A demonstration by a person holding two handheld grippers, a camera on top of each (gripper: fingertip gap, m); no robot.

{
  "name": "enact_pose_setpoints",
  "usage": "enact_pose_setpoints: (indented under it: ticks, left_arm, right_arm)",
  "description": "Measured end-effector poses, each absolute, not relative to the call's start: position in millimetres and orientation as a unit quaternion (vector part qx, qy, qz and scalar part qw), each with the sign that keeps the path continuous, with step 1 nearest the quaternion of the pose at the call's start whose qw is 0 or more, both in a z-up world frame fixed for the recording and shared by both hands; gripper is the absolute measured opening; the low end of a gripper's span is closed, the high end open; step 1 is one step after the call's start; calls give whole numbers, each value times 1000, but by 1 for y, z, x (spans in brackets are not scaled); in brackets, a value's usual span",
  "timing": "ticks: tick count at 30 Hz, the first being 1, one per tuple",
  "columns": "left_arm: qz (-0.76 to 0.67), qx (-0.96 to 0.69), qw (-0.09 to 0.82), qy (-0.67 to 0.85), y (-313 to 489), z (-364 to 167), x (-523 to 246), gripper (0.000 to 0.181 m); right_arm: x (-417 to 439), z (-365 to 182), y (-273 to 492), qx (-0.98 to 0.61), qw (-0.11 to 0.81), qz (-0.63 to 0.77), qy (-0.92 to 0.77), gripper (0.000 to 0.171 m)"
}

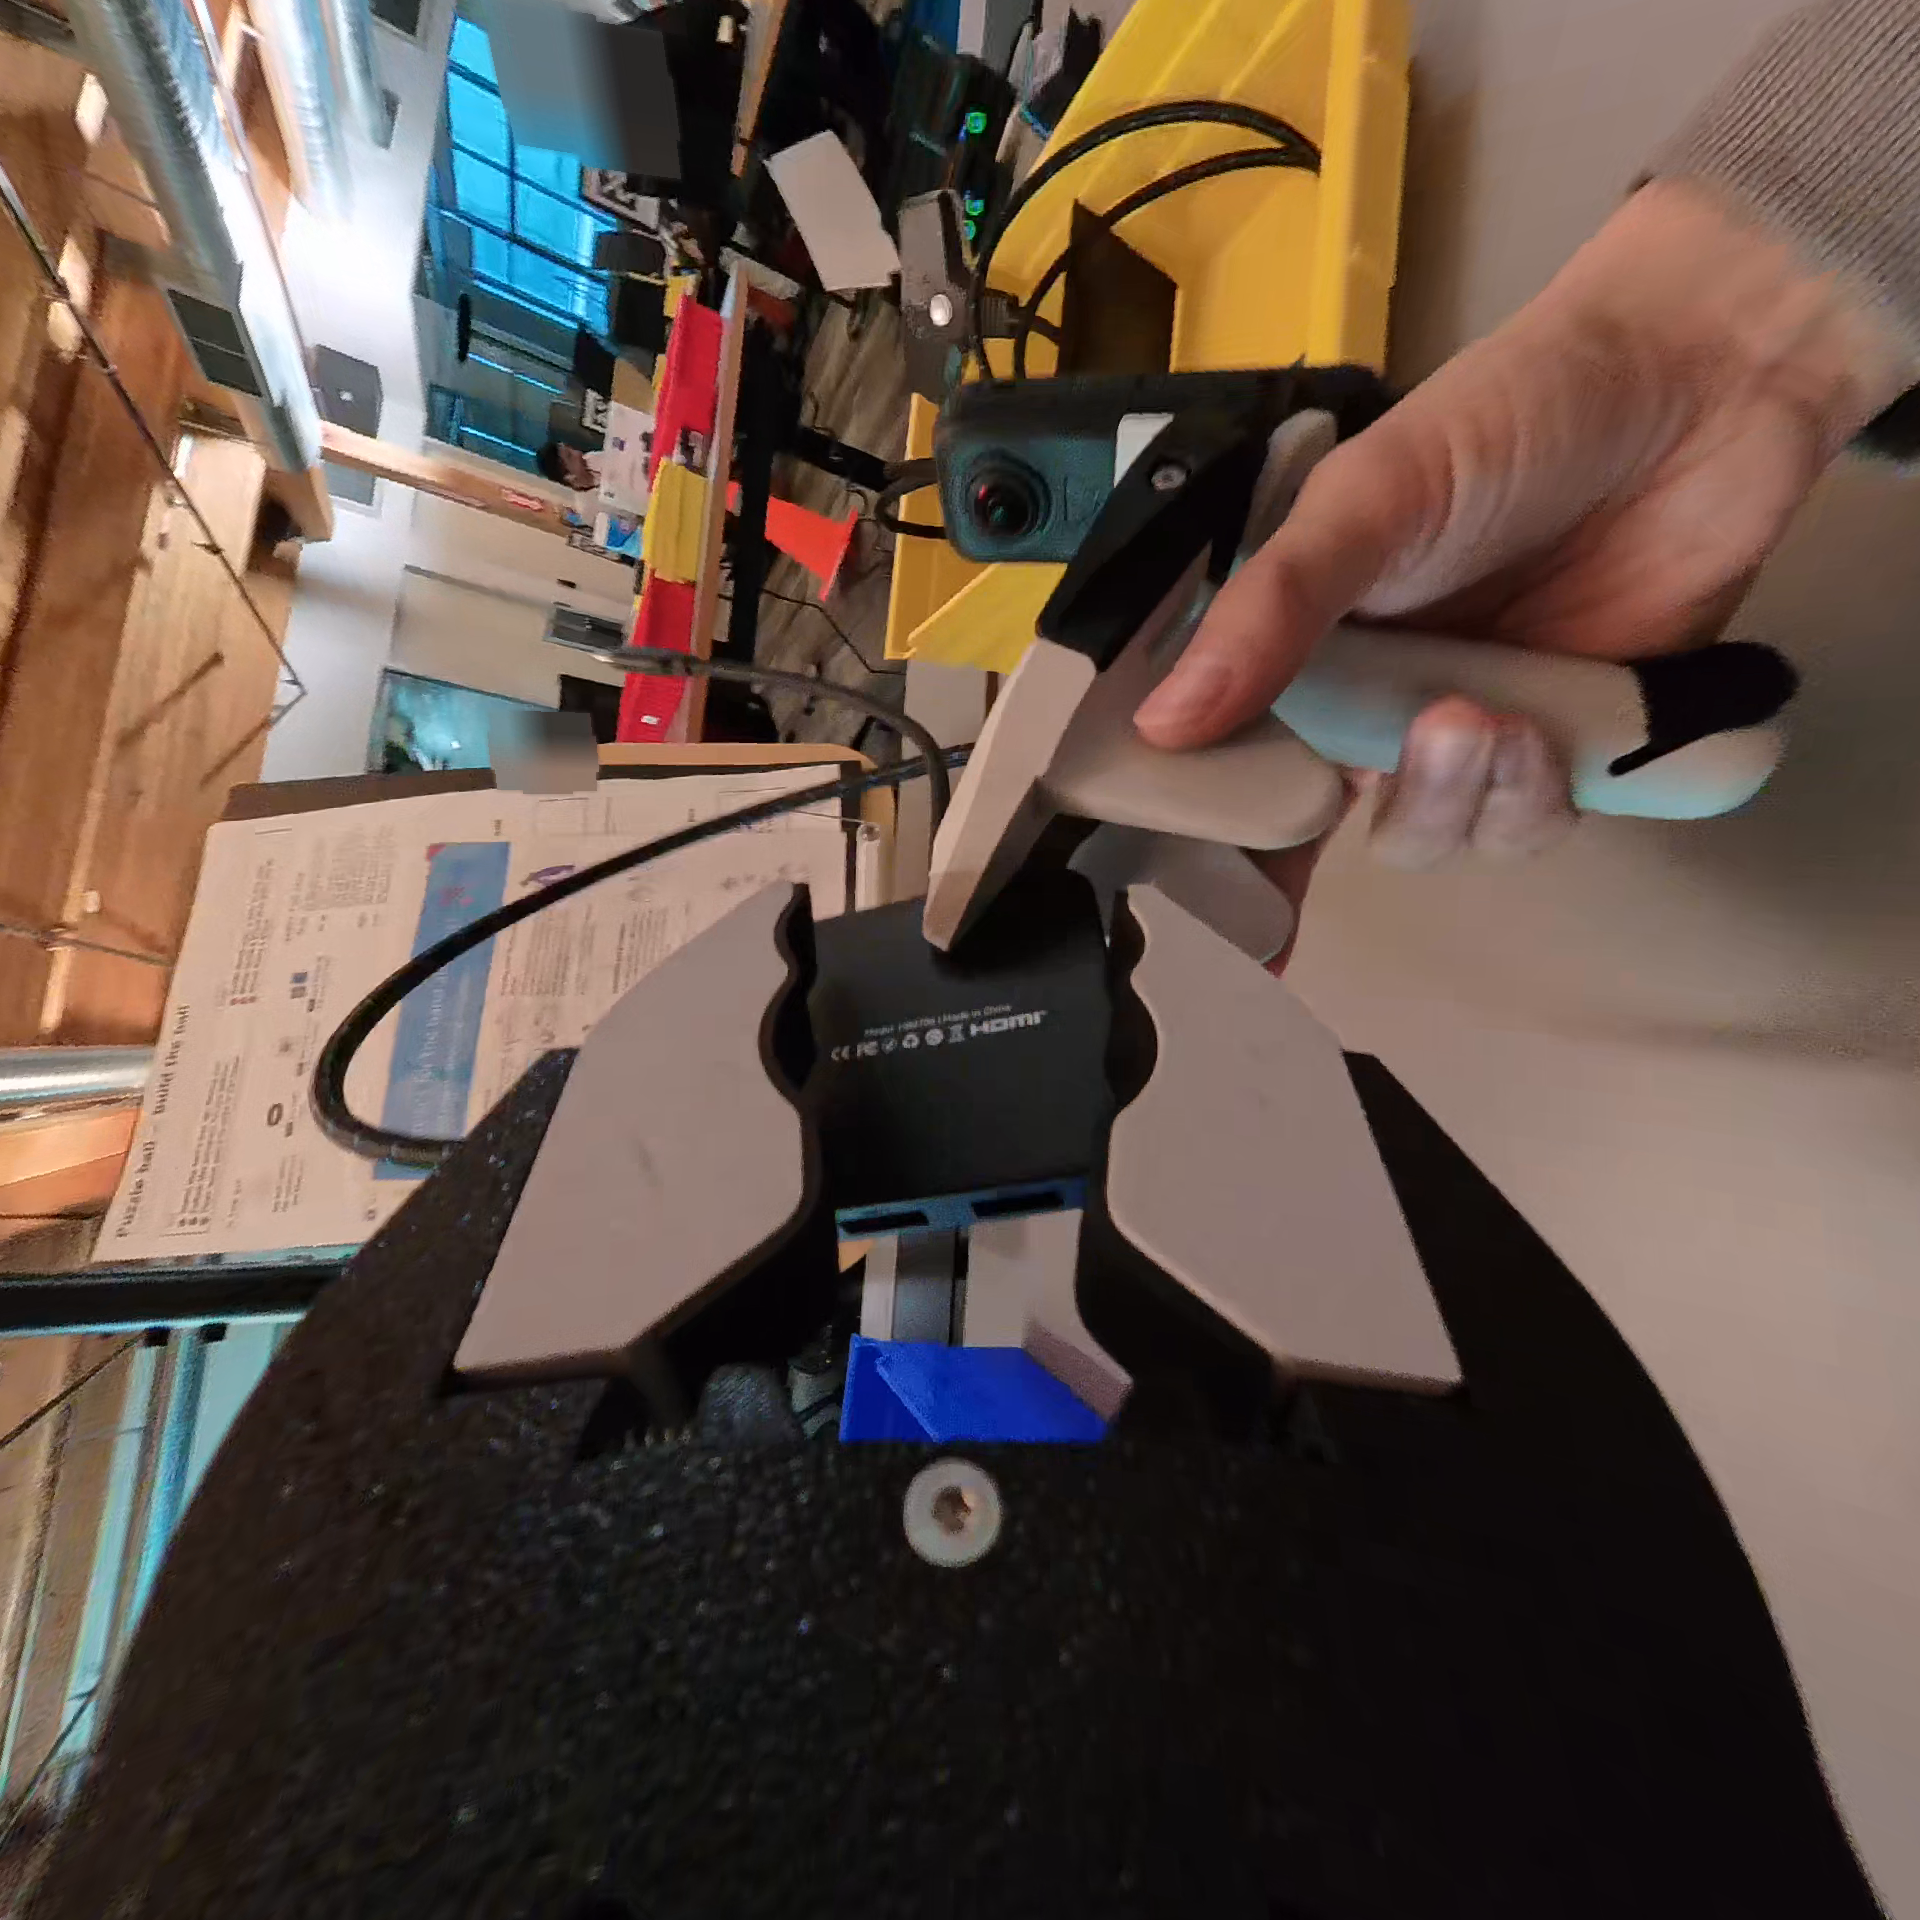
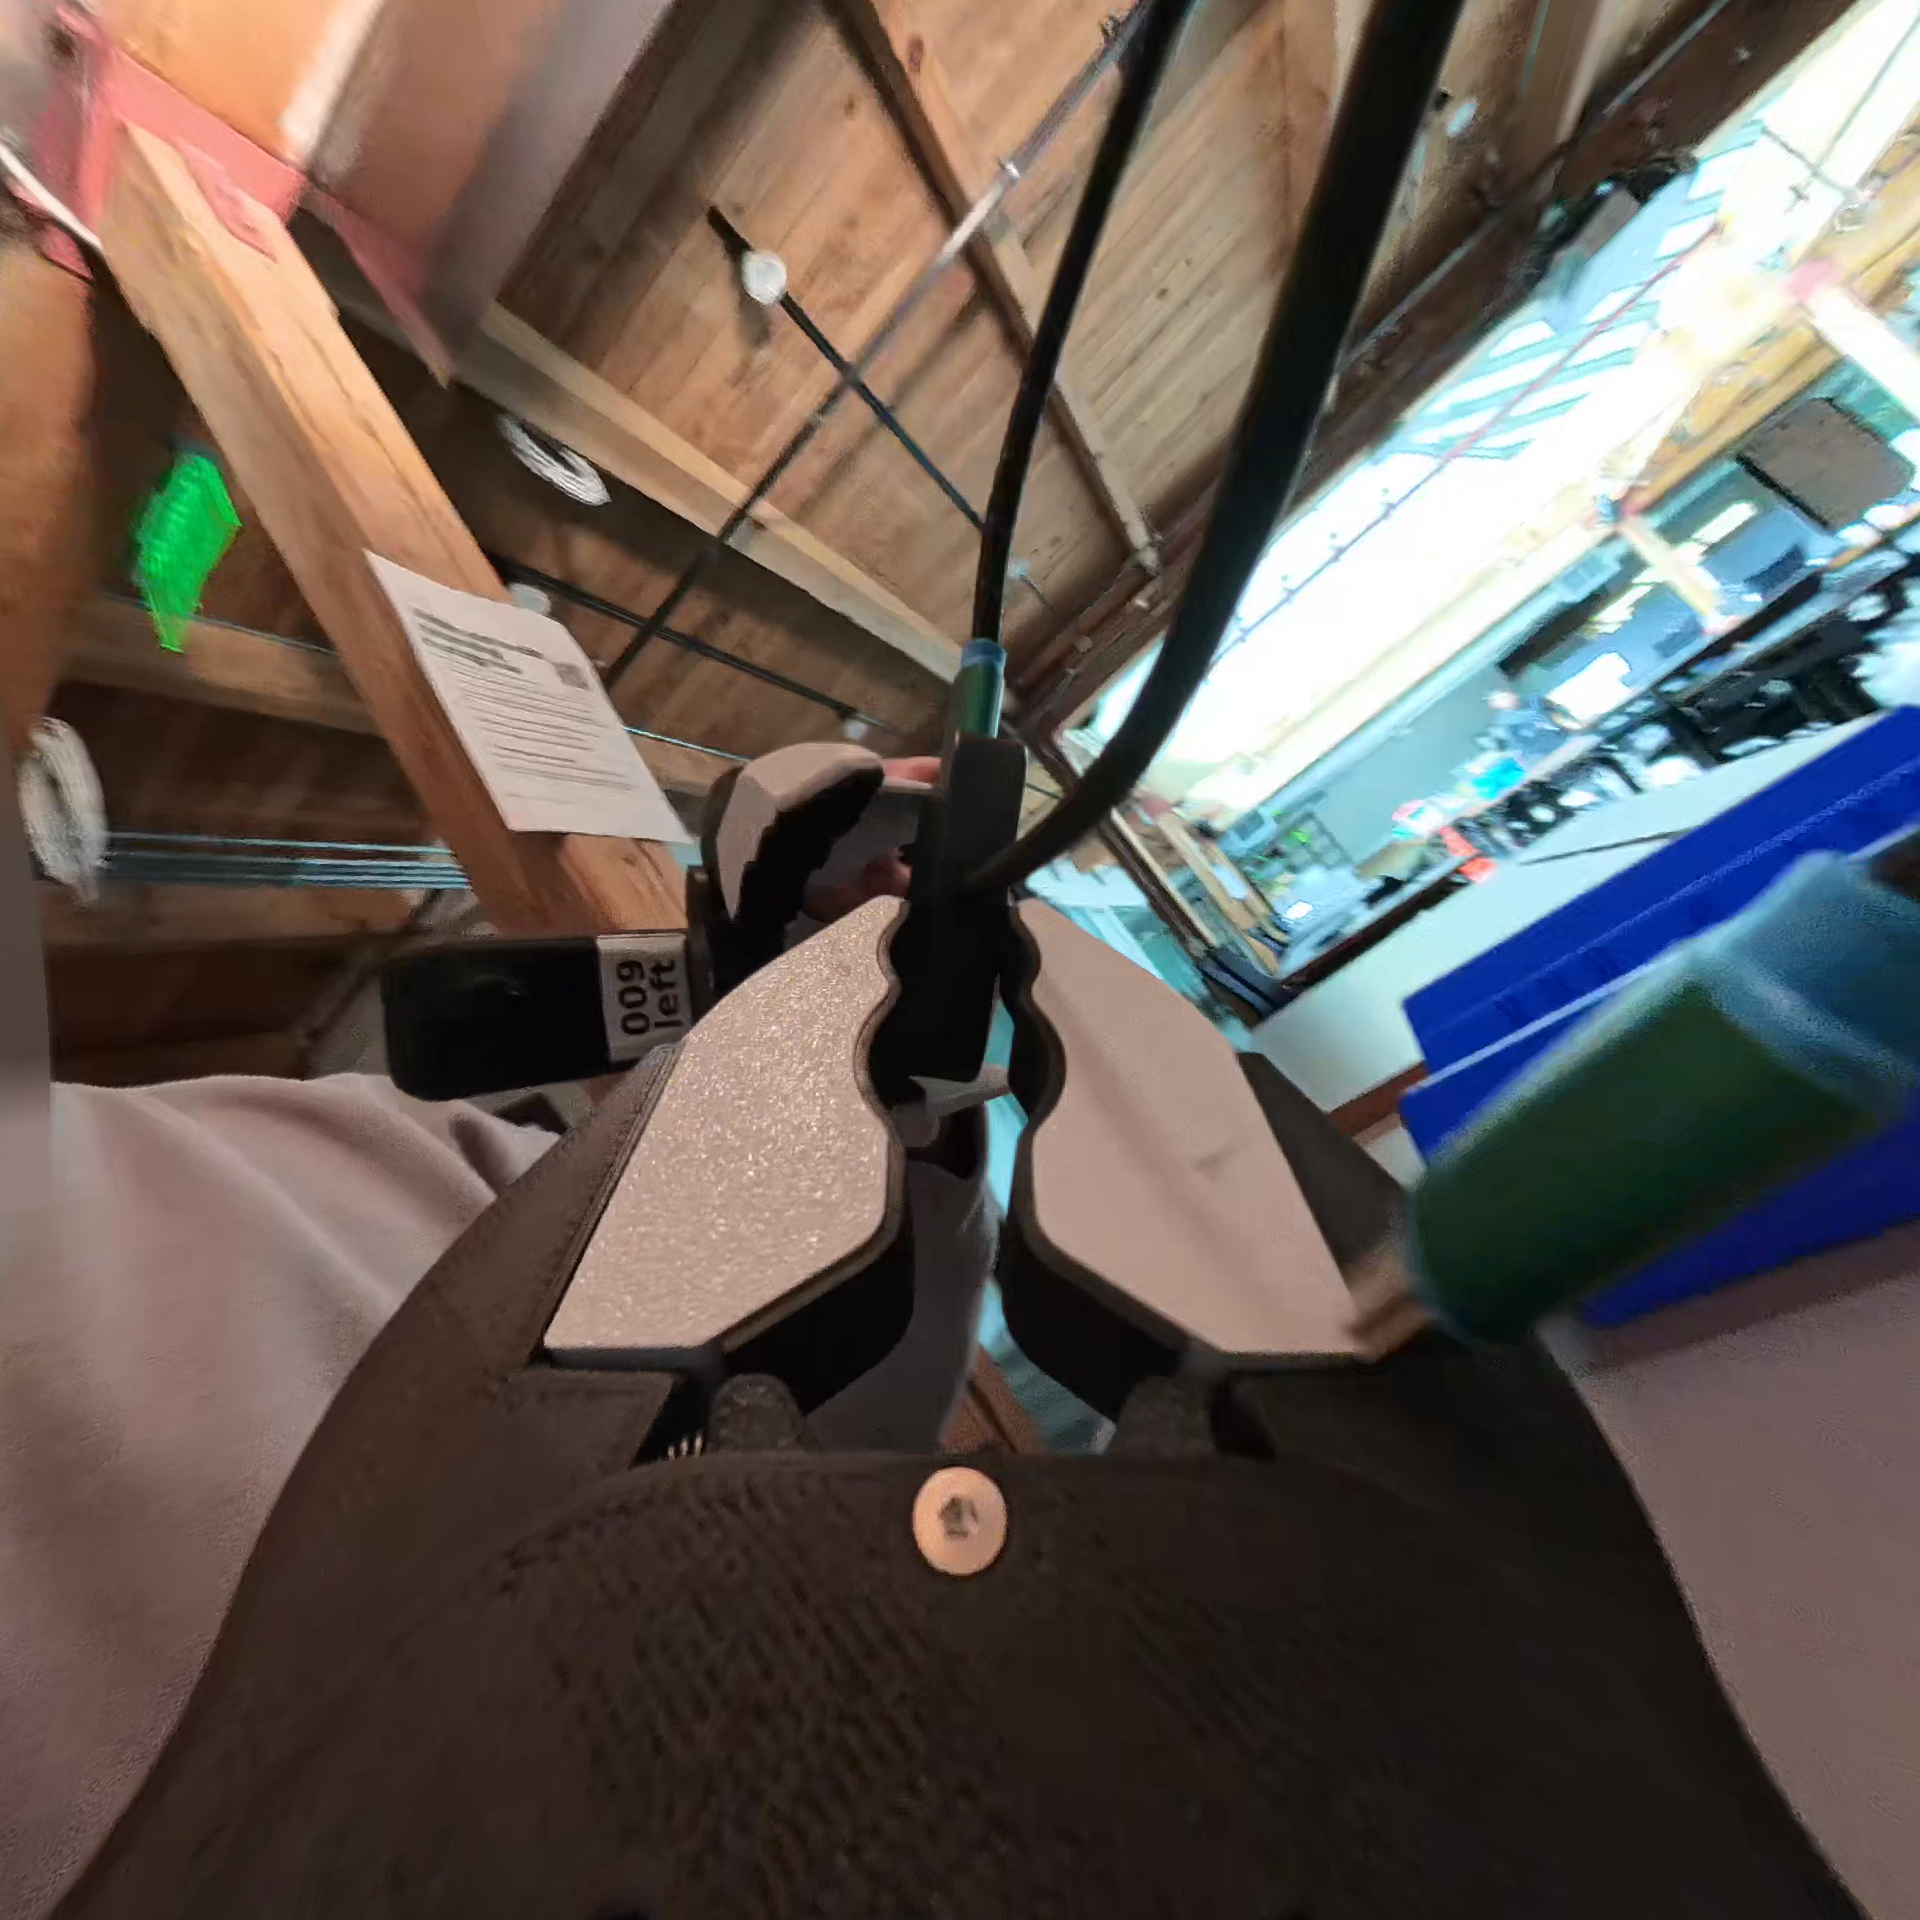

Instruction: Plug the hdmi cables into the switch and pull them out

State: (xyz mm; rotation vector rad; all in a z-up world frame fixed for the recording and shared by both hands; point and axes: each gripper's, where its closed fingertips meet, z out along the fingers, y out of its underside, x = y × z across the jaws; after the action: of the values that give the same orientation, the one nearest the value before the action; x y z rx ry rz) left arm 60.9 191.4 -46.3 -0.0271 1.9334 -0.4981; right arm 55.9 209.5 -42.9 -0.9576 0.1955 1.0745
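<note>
The pale desk (image 1: pixel 1558 1039) fills the right side of the left wrist view, and a yellow bin (image 1: pixel 1226 239) sits on it at the upper centre with a black cord looped inside. A printed paper sheet (image 1: pixel 343 997) lies at the middle left of that frame. A hand (image 1: pixel 1507 540) with a beige sleeve reaches in from the upper right, holding the right claw (image 1: pixel 997 894), whose tips come down onto the far end of the switch. The left claw (image 1: pixel 961 1039) is clamped on the black hdmi switch (image 1: pixel 956 1070) at the centre of the frame, one grey finger pressed against each side of the box; the switch's blue-edged face with two empty slots points toward the camera, low in the centre. A black hdmi cable (image 1: pixel 499 935) arcs from the far end of the switch out to the left, over the paper, and curls back down behind the claw's left finger. In the right wrist view, the right claw (image 2: pixel 951 997) is closed narrowly on a black plug (image 2: pixel 961 935) at the centre of the frame, with its cable (image 2: pixel 1013 447) rising to the top edge; a second, thicker black cable (image 2: pixel 1278 468) runs beside it to the upper right. Blue bins (image 2: pixel 1714 914) stand at the right edge, and a blurred dark green object (image 2: pixel 1662 1122) lies in front of them.
</note>
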Motion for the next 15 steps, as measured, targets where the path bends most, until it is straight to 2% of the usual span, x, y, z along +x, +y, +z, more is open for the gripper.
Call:
enact_pose_setpoints:
  ticks: [2,5,8,11,15]
  left_arm:
    - [-227,-11,567,792,192,-42,64,54]
    - [-318,-46,604,729,190,-12,57,65]
    - [-474,-193,580,634,211,15,55,57]
    - [-616,-328,420,580,219,-4,69,55]
    - [-737,-389,211,511,205,-28,81,38]
  right_arm:
    - [63,-43,209,-451,753,467,106,14]
    - [87,-41,200,-438,782,418,148,14]
    - [114,-34,181,-378,808,407,197,14]
    - [113,-31,175,-368,822,391,192,14]
    - [101,-29,180,-372,833,364,185,14]
